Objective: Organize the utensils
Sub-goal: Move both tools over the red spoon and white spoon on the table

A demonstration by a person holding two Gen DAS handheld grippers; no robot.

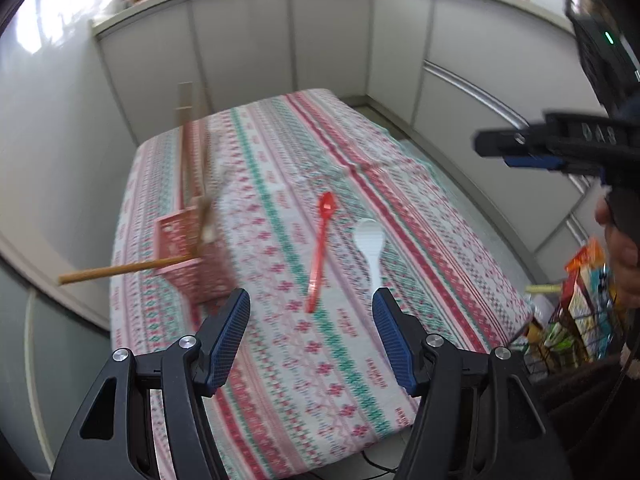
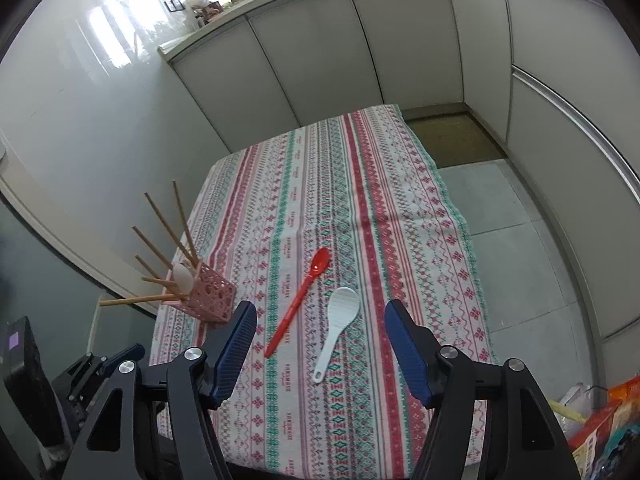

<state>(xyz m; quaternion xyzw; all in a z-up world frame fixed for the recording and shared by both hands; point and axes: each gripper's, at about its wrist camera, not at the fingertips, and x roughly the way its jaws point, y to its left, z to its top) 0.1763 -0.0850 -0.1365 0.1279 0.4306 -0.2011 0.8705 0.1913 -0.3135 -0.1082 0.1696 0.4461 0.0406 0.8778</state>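
- Right gripper (image 2: 320,344) is hanging above the near end of the tabletop (image 2: 400,208), jaws standing wide apart with nothing between the pads.
- Left gripper (image 1: 311,336) is hovering likewise, jaws apart and empty; its view is motion-blurred.
- White rice paddle (image 2: 335,330) is lying flat on the striped cloth just ahead of the right gripper, between the lines of its two fingers; handle end is pointing toward the gripper, scoop end away and slightly right, long axis running near-to-far with a small tilt.
- Red spoon (image 2: 298,306) is lying just left of the paddle, roughly parallel, not touching it; handle tip near, bowl far and to the right.
- In the left wrist view the red spoon (image 1: 320,248) is sitting ahead of the left gripper, paddle (image 1: 372,248) to its right.
- Judgement: right hand looks nearer to the paddle and the left to the spoon; either pick is probably calling for jaws closing across the handle, so square to the long axis.
- Pink holder (image 2: 204,294) is standing at the left edge of the tabletop, well apart from both utensils, already carrying wooden sticks (image 2: 168,232) and a pale spoon; likely the drop target.
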